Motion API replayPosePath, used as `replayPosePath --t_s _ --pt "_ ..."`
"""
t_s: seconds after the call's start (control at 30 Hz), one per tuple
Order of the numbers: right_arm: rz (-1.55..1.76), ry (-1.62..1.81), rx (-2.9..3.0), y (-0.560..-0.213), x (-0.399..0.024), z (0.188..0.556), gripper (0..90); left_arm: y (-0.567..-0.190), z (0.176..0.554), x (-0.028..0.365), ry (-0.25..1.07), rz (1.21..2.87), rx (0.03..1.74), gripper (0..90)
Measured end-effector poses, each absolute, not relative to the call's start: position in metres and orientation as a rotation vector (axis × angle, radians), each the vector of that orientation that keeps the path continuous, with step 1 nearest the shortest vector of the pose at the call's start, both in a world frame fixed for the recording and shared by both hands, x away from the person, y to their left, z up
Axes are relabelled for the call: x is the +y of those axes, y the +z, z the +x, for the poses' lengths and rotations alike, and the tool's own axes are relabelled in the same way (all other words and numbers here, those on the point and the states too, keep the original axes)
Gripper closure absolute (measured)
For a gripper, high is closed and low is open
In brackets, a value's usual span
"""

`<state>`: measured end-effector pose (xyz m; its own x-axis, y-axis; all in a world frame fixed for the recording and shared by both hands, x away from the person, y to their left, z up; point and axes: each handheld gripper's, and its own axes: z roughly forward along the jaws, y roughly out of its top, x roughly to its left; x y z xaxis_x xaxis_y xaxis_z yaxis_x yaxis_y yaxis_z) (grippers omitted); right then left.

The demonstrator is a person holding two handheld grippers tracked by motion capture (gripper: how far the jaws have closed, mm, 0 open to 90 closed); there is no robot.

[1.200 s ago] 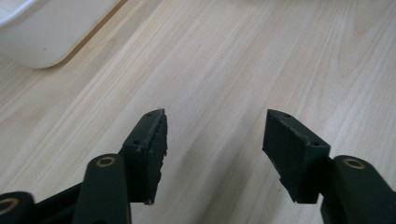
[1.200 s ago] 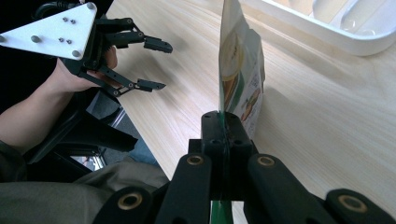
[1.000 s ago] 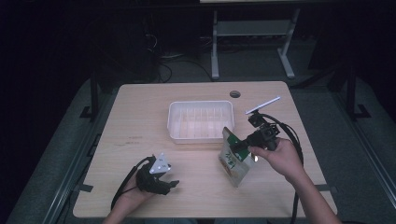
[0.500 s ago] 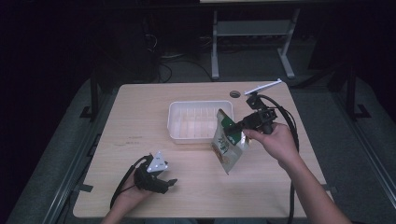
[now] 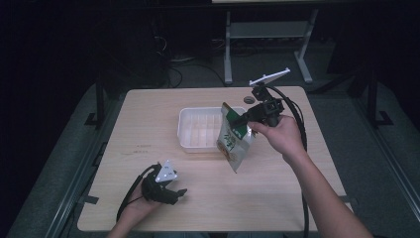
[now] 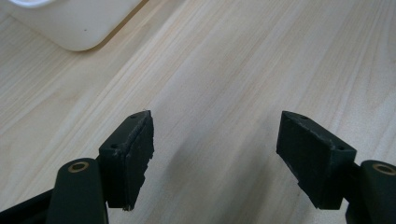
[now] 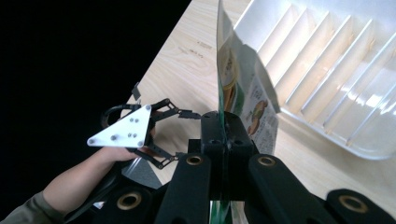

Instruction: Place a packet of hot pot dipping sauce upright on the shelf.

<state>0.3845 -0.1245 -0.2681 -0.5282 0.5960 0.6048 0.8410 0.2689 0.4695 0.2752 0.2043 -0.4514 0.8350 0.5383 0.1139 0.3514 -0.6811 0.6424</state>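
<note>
A green and white snack pouch (image 5: 232,141) hangs in the air over the right rim of a clear ribbed tray (image 5: 200,130), held at its top edge by my right gripper (image 5: 241,119), which is shut on it. Seen edge-on in the right gripper view, the pouch (image 7: 236,98) rises from between the closed jaws, the tray (image 7: 336,70) behind it. My left gripper (image 5: 176,194) rests low on the wooden table (image 5: 148,119) near its front edge. Its jaws have just been opening and stand wide apart (image 6: 215,154) with bare wood between them.
A corner of the tray (image 6: 74,28) shows at the top left of the left gripper view. A small dark round hole (image 5: 249,99) sits in the tabletop beyond the tray. A white metal frame (image 5: 267,34) stands on the dark floor behind the table.
My right gripper has lifted the pouch up and toward the far side, from the table to the right of the tray to a spot over the tray's rim. The left hand stayed put.
</note>
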Motion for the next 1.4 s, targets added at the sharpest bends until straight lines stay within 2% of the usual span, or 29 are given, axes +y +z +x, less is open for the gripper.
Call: replayPosePath --t_s 0.7,1.4 --pt "-1.465 -1.088 -2.25 -0.254 -0.08 0.431 89.3 -0.45 0.274 0.204 0.409 2.382 0.645 27.0" --pt "-1.571 -1.156 -2.203 -0.266 -0.05 0.475 89.3 -0.45 0.276 0.211 0.416 2.369 0.674 27.0"
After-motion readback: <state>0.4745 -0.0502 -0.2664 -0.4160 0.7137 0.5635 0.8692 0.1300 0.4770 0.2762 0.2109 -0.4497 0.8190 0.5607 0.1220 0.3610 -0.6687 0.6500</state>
